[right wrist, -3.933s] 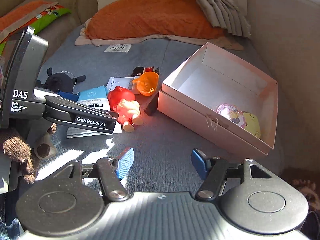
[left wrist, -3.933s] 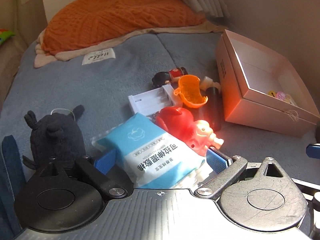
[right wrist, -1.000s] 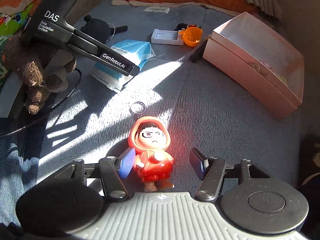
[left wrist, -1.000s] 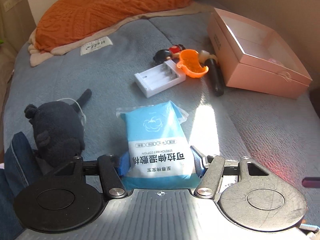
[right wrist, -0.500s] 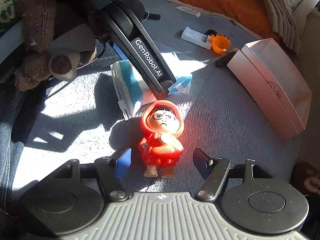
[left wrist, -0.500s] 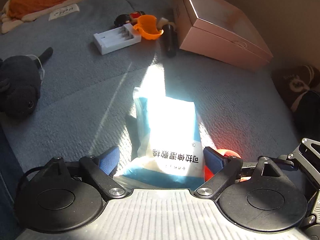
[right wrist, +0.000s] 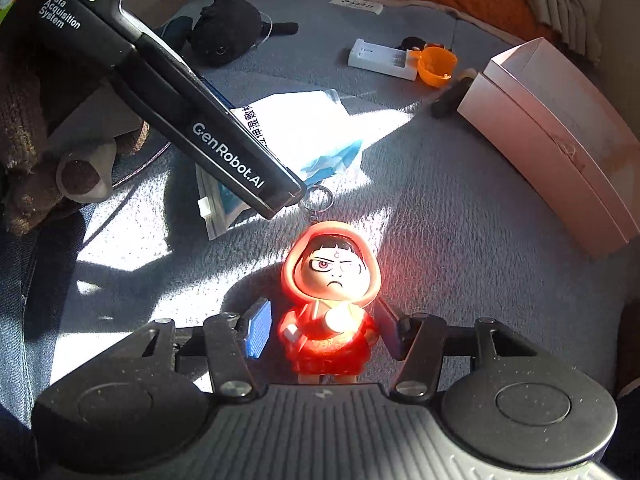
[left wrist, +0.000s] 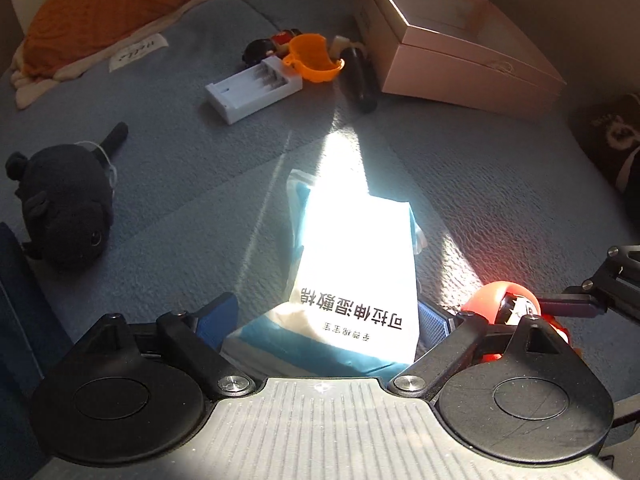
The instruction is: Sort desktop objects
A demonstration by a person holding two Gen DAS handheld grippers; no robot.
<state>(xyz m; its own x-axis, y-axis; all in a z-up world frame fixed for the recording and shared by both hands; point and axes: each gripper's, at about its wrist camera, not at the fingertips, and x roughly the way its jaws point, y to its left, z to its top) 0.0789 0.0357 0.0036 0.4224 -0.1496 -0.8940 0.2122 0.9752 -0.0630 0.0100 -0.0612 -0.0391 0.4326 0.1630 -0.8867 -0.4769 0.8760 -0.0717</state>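
The right gripper (right wrist: 322,334) stood astride the red-hooded figurine (right wrist: 329,300), its jaws having just been closing, yet a sliver of gap showed on either side of the toy's robe, so the pads were not yet pressing. The figurine looked to be hard, glossy plastic, light and rigid; its smooth skin could slip, and the narrow robed waist between the pads seemed the best place to pinch, below the bulging hood. It lay on the grey-blue blanket (right wrist: 460,216), scowling face up, a metal keyring (right wrist: 319,200) at its crown.

Just beside it, the left gripper (left wrist: 326,320) had spread wide, its jaws having just been opening, leaving the blue-and-white wet-wipe pack (left wrist: 352,276) resting loose between them on the blanket. That pack seemed soft, crinkly and yielding, best taken across its short sides.

Farther off lay a black plush toy (left wrist: 60,208), a white battery charger (left wrist: 252,88), an orange cup (left wrist: 314,60) and the open pink box (left wrist: 460,52).
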